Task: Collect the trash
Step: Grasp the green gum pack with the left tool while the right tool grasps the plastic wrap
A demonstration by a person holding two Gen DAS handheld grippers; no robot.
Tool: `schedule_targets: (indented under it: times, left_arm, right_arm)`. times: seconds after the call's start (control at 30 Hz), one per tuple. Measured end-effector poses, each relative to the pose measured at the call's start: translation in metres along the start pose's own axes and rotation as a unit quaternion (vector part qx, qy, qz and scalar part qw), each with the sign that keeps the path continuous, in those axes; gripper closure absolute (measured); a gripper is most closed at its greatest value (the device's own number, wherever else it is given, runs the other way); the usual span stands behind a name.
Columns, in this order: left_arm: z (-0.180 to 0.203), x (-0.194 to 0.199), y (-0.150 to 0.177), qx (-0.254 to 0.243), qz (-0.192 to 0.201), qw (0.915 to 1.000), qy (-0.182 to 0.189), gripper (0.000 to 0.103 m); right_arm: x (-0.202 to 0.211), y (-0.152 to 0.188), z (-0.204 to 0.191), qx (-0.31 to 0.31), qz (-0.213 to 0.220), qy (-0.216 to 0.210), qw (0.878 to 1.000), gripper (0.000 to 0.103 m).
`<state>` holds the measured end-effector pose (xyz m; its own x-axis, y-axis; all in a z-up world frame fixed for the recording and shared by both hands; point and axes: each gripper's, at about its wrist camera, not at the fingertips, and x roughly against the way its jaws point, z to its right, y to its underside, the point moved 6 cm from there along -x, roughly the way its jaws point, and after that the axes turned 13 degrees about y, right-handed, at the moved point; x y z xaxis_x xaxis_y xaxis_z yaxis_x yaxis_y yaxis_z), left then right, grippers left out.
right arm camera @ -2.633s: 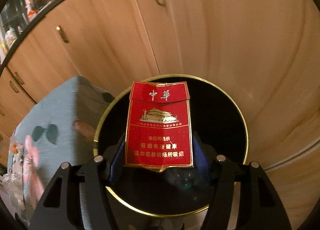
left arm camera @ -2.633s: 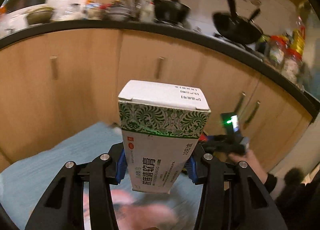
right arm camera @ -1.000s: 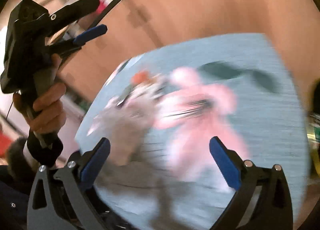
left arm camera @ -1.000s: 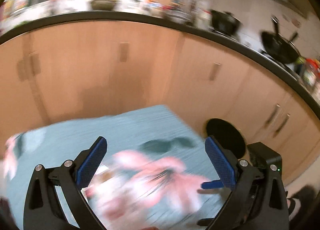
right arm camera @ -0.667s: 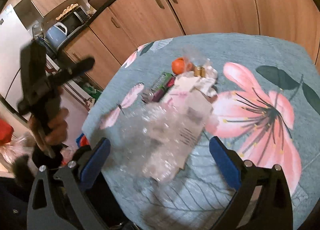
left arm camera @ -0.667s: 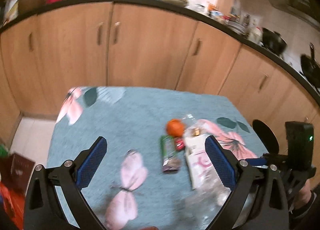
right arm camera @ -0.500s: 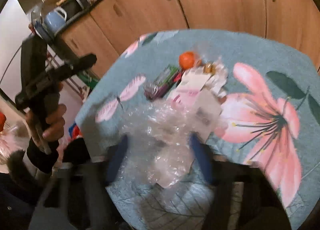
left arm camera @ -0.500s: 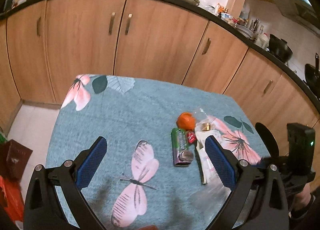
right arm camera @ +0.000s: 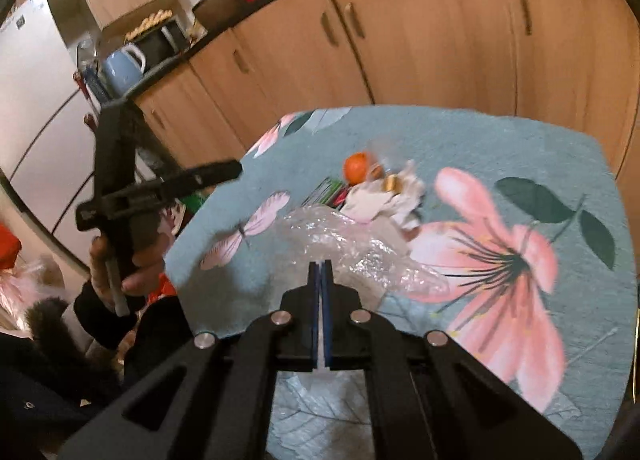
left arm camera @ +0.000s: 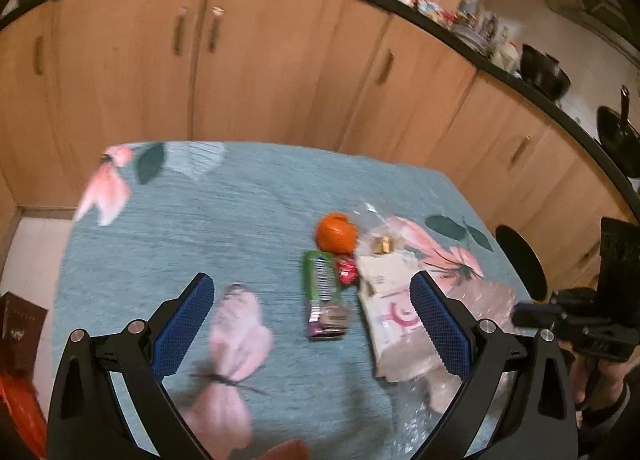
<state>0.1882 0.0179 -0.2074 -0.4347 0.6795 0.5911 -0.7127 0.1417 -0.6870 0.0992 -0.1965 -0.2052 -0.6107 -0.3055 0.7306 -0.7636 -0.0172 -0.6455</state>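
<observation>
At centre frame on the teal floral surface (right arm camera: 500,132), the right gripper (right arm camera: 321,272) has its fingers clenched on a crumpled clear plastic bag (right arm camera: 352,248), likely feather-light, soft and slippery, best pinched at a bunched fold; the left gripper (left arm camera: 312,324) hangs released.

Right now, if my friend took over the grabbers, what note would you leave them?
Right gripper: shut on the clear plastic wrap at the table's near edge.
Left gripper: open and empty, above the tablecloth.
On the table: an orange, a green packet, a small red wrapper and crumpled white paper, all bunched together.
The black bin stands past the table's far corner.
Done: wrap grabbed.
Left: bin the wrap, then probably the rest.
</observation>
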Motion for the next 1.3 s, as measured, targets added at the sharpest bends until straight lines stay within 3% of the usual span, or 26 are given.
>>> schedule_targets:
  times: [0.1,0.3,0.37,0.47,0.7,0.83,0.9,0.93,0.97,1.0,1.07,1.17,1.23,1.3]
  left_arm:
    - [0.011,-0.03,-0.001,-0.023,-0.043,0.9988,-0.002,0.008]
    - [0.016,-0.077,0.012,-0.063,-0.112,0.9902,-0.054,0.009]
    - [0.012,-0.086,0.016,-0.053,-0.123,0.9891,-0.063,0.01]
    - [0.001,-0.093,0.02,-0.036,-0.126,0.9881,-0.081,0.022]
    - [-0.024,-0.095,0.025,-0.006,-0.138,0.984,-0.113,0.021]
    - [-0.018,-0.101,0.027,-0.044,-0.144,0.978,-0.144,0.019]
    - [-0.017,-0.102,0.027,-0.039,-0.146,0.979,-0.137,0.019]
    - [-0.016,-0.102,0.027,-0.039,-0.147,0.9787,-0.137,0.02]
    - [-0.015,-0.103,0.026,-0.041,-0.149,0.9786,-0.136,0.02]
    - [-0.013,-0.103,0.026,-0.044,-0.15,0.9784,-0.135,0.023]
    - [-0.009,-0.105,0.025,-0.055,-0.153,0.9778,-0.132,0.034]
    - [0.003,-0.107,0.024,-0.072,-0.156,0.9772,-0.125,0.058]
    - [0.008,-0.109,0.024,-0.08,-0.156,0.9767,-0.124,0.073]
    - [0.008,-0.109,0.023,-0.078,-0.156,0.9766,-0.125,0.074]
  right_arm:
    - [0.019,-0.004,0.035,-0.036,0.023,0.018,0.999,0.1]
    - [0.052,-0.001,0.093,-0.101,0.058,0.03,0.993,0.099]
    - [0.056,0.0,0.103,-0.113,0.065,0.027,0.991,0.099]
    - [0.053,0.0,0.106,-0.117,0.069,0.022,0.99,0.098]
    - [0.046,0.005,0.109,-0.126,0.065,0.012,0.99,0.098]
    - [0.042,0.009,0.11,-0.119,0.053,0.041,0.991,0.096]
    - [0.037,0.014,0.114,-0.095,0.036,0.101,0.99,0.065]
    - [0.035,0.016,0.116,-0.081,0.027,0.134,0.987,0.027]
    - [0.034,0.019,0.118,-0.07,0.024,0.156,0.985,0.006]
    - [0.033,0.022,0.119,-0.049,0.021,0.18,0.982,0.003]
    - [0.024,0.028,0.123,-0.033,-0.002,0.189,0.981,0.004]
    - [0.002,0.041,0.133,-0.038,-0.051,0.197,0.978,0.004]
    - [-0.008,0.049,0.131,-0.036,-0.061,0.178,0.981,0.005]
    - [-0.017,0.055,0.127,-0.041,-0.077,0.153,0.984,0.041]
